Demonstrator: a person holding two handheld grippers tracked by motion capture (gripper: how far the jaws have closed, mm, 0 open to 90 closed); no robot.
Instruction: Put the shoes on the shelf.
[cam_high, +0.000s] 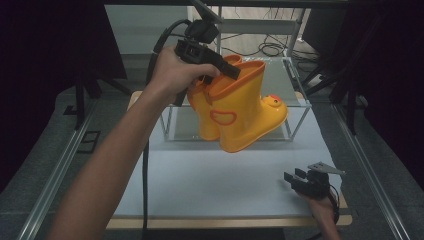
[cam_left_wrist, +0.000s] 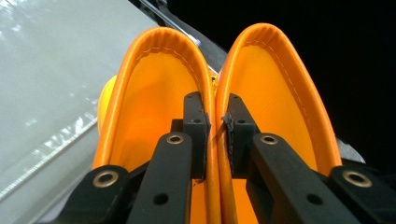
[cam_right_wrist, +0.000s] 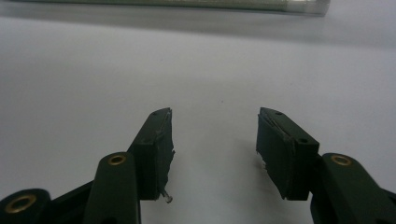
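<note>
Two yellow rubber boots (cam_high: 235, 112) with orange rims, counted as one pair, held together side by side. Two tools: I log my left tool (cam_high: 231, 71) at the boot tops and my right tool (cam_high: 296, 179) low at the near right of the surface (cam_high: 210, 180). One clear open-topped box (cam_high: 295, 100) stands at the far end of the surface, behind and partly under the boots.

Left tool: clenched on the boots. In the left gripper view each jaw sits inside a different boot opening, and the two adjoining orange rims (cam_left_wrist: 215, 107) are pinched together between them. My left hand (cam_high: 172, 75) carries this tool from above and to the left, so the pair hangs below and to the right of it, toes pointing right. The boots look raised off the surface, over the near edge of the box; I cannot tell whether the soles touch anything.

Right tool: released, jaws spread wide with nothing between them. In the right gripper view it points across bare pale surface (cam_right_wrist: 93, 70) toward the box's lower edge (cam_right_wrist: 187, 3). It lies well apart from the boots, and my right hand (cam_high: 322, 207) holds it.
</note>
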